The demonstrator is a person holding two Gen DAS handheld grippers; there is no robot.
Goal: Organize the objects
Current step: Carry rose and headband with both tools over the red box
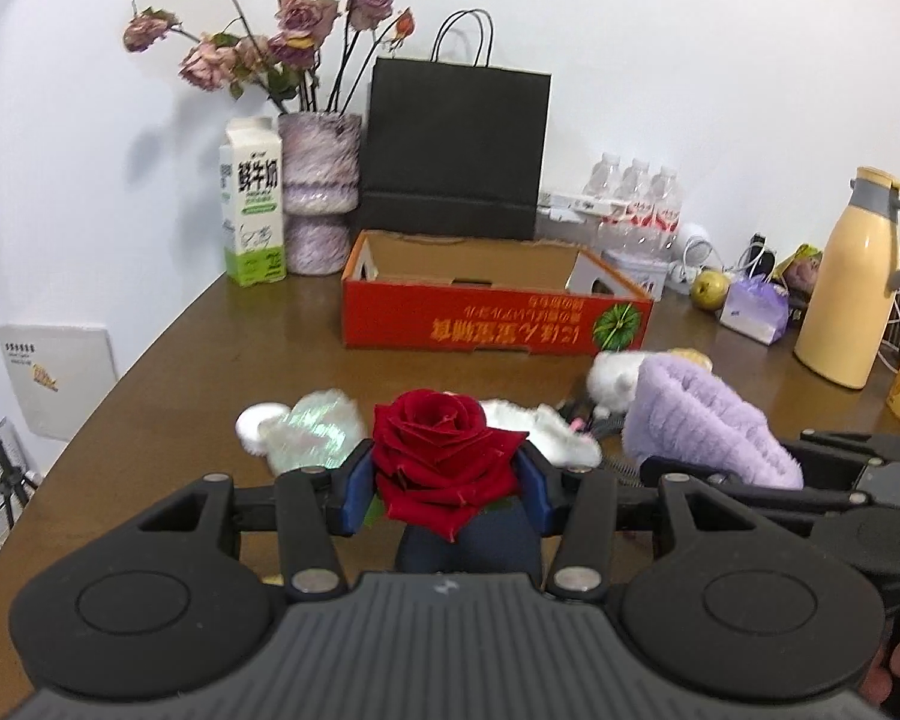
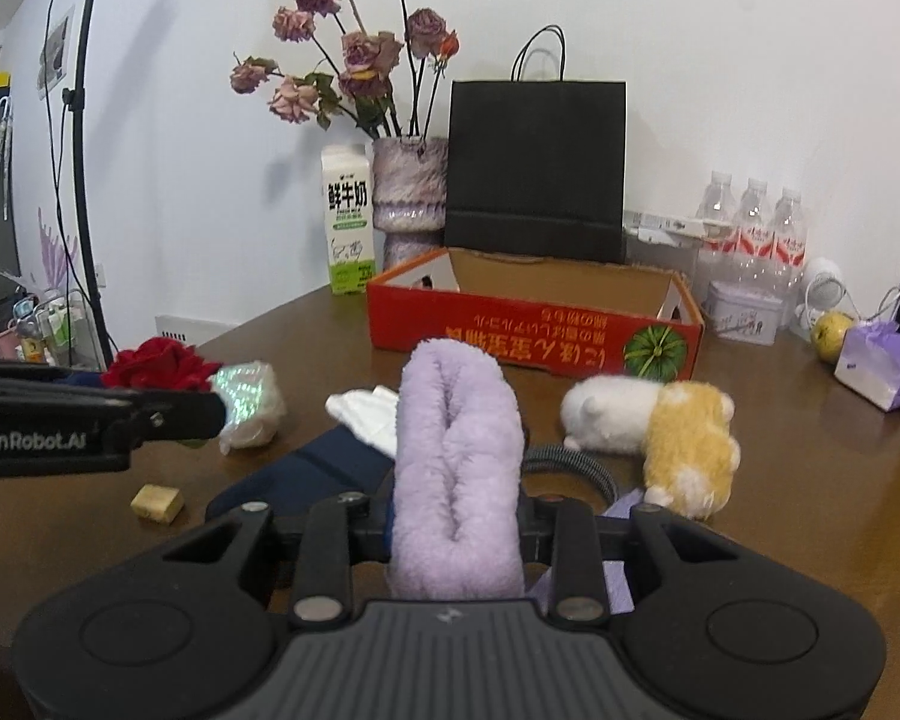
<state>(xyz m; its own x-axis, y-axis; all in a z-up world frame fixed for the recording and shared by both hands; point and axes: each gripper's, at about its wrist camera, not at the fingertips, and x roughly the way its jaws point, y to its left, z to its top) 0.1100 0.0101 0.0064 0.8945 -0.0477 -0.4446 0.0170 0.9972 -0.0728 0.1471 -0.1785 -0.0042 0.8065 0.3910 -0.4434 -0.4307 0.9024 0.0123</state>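
Above the table (image 1: 168, 396), jaws clamp a red rose (image 1: 444, 450) and a purple slipper (image 2: 456, 474).

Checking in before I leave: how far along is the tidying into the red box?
Nothing looks done: the red box appears empty. In hand: the left gripper clamps a red rose, the right gripper a purple fluffy item. Left on the table: plush toy, iridescent packet, white cloth.
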